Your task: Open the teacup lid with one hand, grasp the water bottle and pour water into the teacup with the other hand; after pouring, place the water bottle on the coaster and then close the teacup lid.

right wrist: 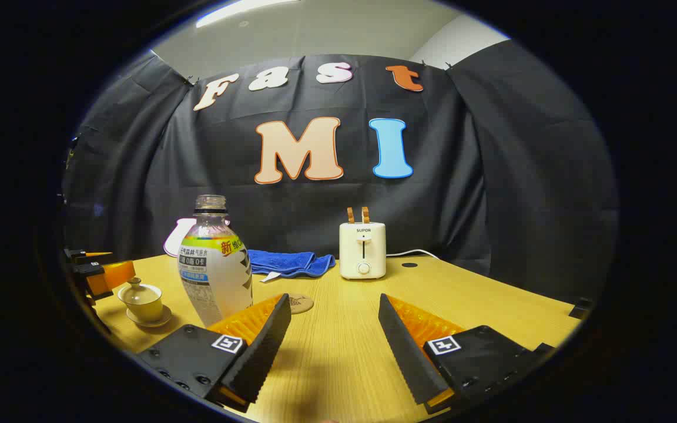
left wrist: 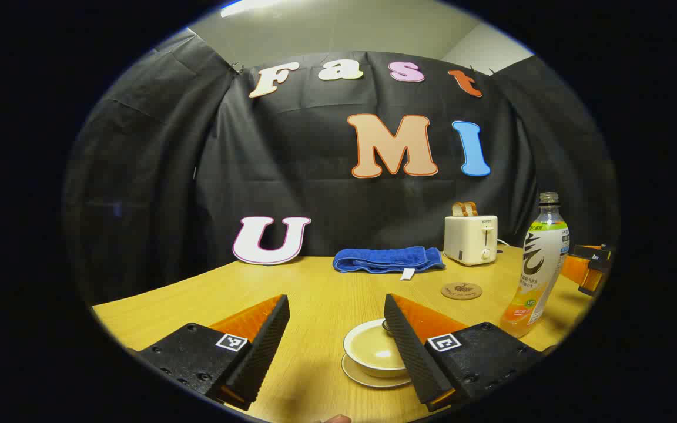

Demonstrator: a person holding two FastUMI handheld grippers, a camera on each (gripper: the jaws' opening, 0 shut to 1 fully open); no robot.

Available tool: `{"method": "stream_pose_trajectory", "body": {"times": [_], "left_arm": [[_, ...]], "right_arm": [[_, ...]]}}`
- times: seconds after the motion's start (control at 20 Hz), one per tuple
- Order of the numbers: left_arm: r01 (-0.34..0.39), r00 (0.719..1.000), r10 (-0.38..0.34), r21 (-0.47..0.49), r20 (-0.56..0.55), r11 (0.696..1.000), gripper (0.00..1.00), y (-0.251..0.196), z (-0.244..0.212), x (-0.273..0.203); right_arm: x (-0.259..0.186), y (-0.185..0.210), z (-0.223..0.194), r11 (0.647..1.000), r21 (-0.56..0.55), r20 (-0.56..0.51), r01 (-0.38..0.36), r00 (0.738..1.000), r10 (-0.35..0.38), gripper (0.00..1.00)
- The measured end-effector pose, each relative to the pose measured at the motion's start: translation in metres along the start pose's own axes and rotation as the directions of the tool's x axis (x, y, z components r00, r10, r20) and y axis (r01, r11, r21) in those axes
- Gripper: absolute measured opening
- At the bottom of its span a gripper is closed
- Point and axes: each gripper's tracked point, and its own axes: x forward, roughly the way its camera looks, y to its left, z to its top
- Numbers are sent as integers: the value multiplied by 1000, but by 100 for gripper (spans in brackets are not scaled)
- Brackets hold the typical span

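Lid sitting on teacup; bottle standing beside it, off coaster. We are holding left gripper and right gripper wide open, empty; nothing begun.

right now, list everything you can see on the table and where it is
teacup: one, cream, lid on, on a saucer at the table's left side
bottle: one, clear, uncapped, upright right of the teacup
coaster: one, brown, round, behind the bottle
towel: one, blue, folded, at the back
toaster: one, cream, two slices of toast in it, at the back
table: one, light wood
left gripper: open, at the teacup
right gripper: open, right of the bottle
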Motion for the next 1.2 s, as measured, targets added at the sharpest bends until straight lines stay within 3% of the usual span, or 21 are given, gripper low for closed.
{"method": "stream_pose_trajectory", "body": {"times": [0.6,1.2], "left_arm": [[-3,1000,3,1,1,1000,95,0,-1,1],[8,1000,-8,-1,-3,1000,95,-3,-1,1]], "right_arm": [[0,0,0,1000,0,1,-1,1000,1,100],[0,0,0,1000,0,0,-1,1000,1,97]]}}
